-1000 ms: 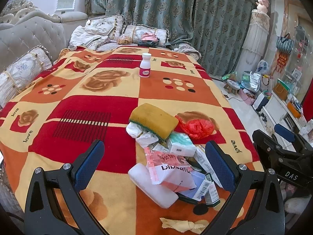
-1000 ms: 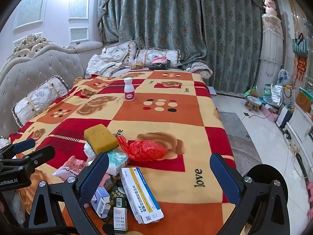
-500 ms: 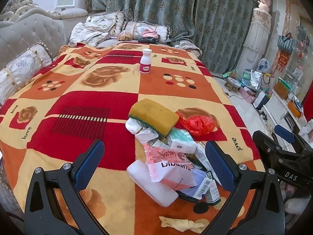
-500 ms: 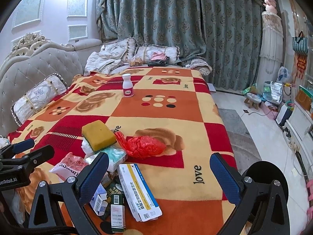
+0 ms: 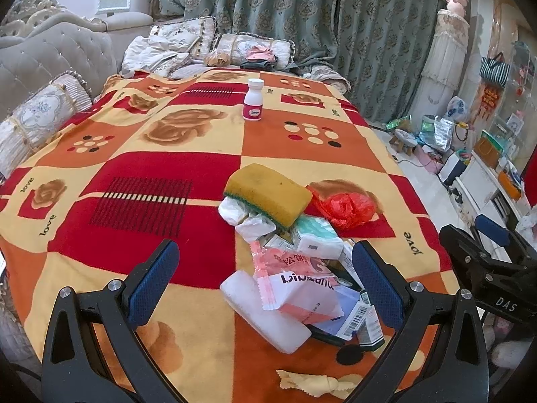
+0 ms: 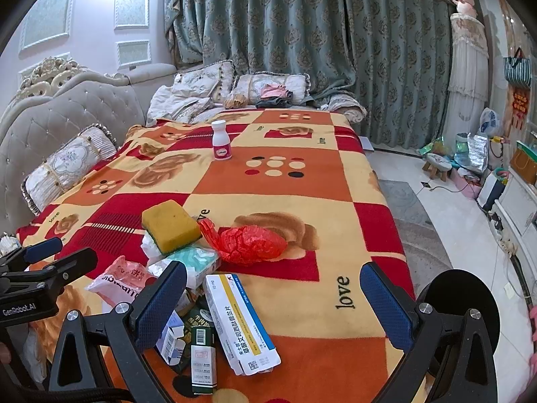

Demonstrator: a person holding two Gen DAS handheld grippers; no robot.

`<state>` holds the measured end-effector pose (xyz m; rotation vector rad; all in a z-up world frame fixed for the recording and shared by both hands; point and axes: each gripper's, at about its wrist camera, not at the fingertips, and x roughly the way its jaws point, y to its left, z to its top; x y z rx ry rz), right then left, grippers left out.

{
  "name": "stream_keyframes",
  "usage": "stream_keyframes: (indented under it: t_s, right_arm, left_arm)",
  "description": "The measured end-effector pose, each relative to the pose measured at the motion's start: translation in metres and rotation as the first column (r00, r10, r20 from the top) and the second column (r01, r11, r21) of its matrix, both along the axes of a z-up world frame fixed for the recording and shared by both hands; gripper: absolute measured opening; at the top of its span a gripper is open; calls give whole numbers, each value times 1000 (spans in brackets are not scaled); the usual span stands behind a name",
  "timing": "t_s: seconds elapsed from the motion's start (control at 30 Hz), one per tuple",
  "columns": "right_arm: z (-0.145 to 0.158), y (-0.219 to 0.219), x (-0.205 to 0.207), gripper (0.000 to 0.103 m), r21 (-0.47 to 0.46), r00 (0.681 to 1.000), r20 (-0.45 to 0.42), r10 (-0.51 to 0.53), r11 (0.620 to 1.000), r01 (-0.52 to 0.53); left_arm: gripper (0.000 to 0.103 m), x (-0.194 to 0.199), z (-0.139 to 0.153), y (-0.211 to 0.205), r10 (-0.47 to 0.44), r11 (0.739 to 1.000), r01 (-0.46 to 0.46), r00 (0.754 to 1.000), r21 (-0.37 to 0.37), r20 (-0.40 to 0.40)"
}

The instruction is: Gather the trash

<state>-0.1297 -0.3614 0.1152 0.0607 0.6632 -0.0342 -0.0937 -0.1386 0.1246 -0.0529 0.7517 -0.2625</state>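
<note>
Green patterned curtains [image 6: 302, 50] hang behind a tufted grey headboard [image 6: 67, 114].

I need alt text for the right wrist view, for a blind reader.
The open right gripper hovers over a trash pile on a patterned blanket: yellow sponge, red plastic bag, medicine box. A white pill bottle stands farther back.

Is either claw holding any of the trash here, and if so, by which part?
Nothing is held. The left claw and right claw are both open, hovering over the pile of trash on the patterned blanket.
</note>
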Motion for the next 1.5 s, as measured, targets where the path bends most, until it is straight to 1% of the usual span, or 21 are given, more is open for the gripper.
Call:
stream_keyframes:
  t_s: [0.87,1.17,1.37,1.47,1.5]
  right_arm:
    - [-15,-2,-1,102,-2,999,-53,11,1000,-11]
    - [-22,-7,1,102,31,996,-85,18,999,-16]
    - [-30,-4,1,102,19,993,-112,44,999,-42]
    - [-37,-6,1,102,38,989,-131,74,997,-70]
    - [-41,-7,1,102,58,986,-139,91,995,-83]
  left_arm:
    - [102,2,-13,5,19,1000,-18,999,19,-32]
    - [102,4,-17,7,23,999,-22,999,23,-44]
    - [102,4,-19,12,23,999,-22,998,31,-58]
    - [102,2,-21,19,15,999,-12,997,37,-72]
    - [102,2,-21,21,10,999,-7,997,40,-77]
